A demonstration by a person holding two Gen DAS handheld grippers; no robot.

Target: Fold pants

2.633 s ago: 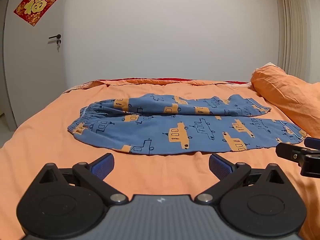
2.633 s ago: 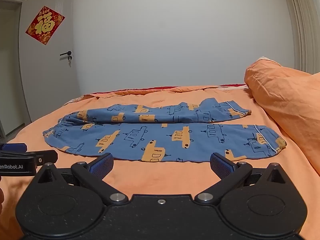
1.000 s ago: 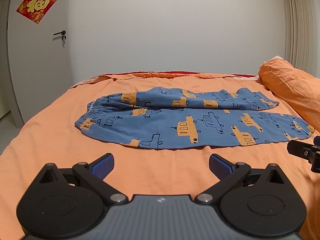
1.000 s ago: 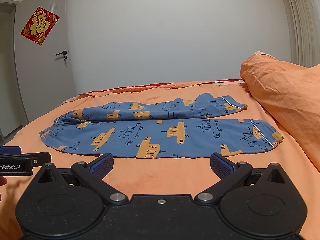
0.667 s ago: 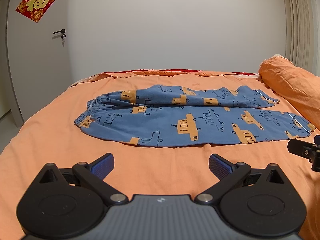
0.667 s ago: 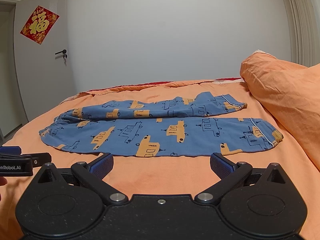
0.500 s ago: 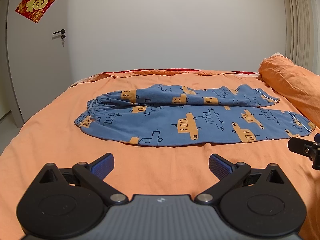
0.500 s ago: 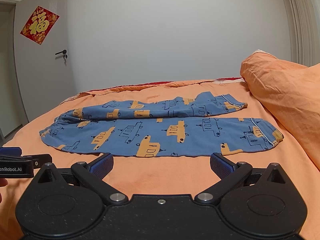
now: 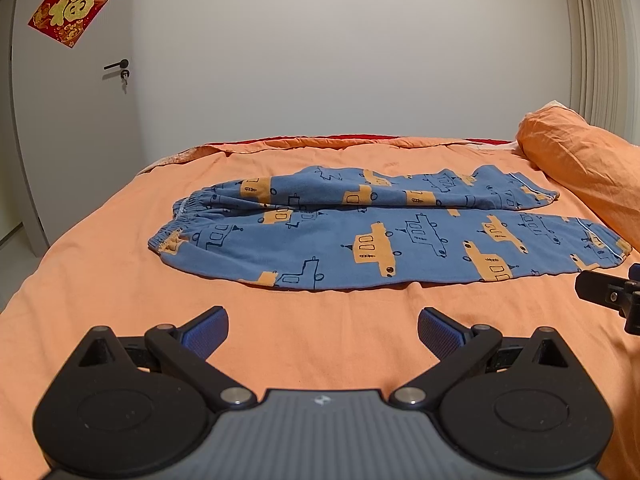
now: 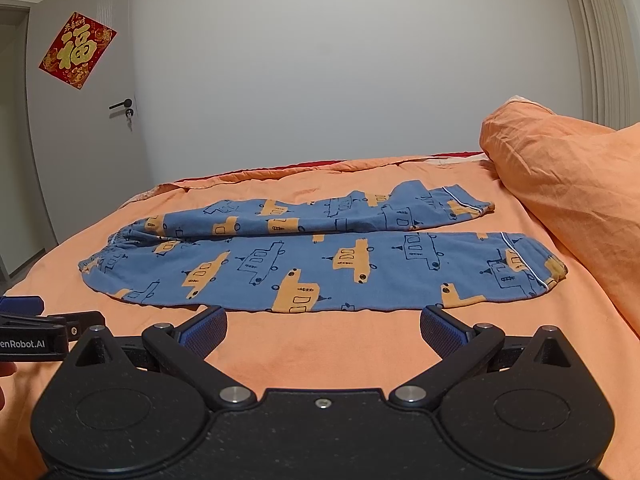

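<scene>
Blue pants (image 9: 360, 232) with orange vehicle prints lie flat across the orange bed (image 9: 100, 280). Their waistband is at the left, and the two legs run side by side toward the right. In the right wrist view the same pants (image 10: 320, 264) have their cuffs at the right. My left gripper (image 9: 322, 330) hovers open over bare sheet, short of the near leg's edge. My right gripper (image 10: 322, 328) is open too, its fingertips just in front of the near leg's hem line. Neither holds anything. Each gripper shows at the edge of the other's view.
An orange pillow (image 10: 560, 168) rises at the right of the bed. A white door (image 9: 72, 120) with a red decoration (image 9: 72, 6) stands at the left, a plain wall behind. Part of a hand (image 10: 3, 384) shows at the left edge.
Both grippers have shifted slightly over the bed, so the pants sit a little lower and nearer in view. Jaws stayed open and the pants have not moved.
</scene>
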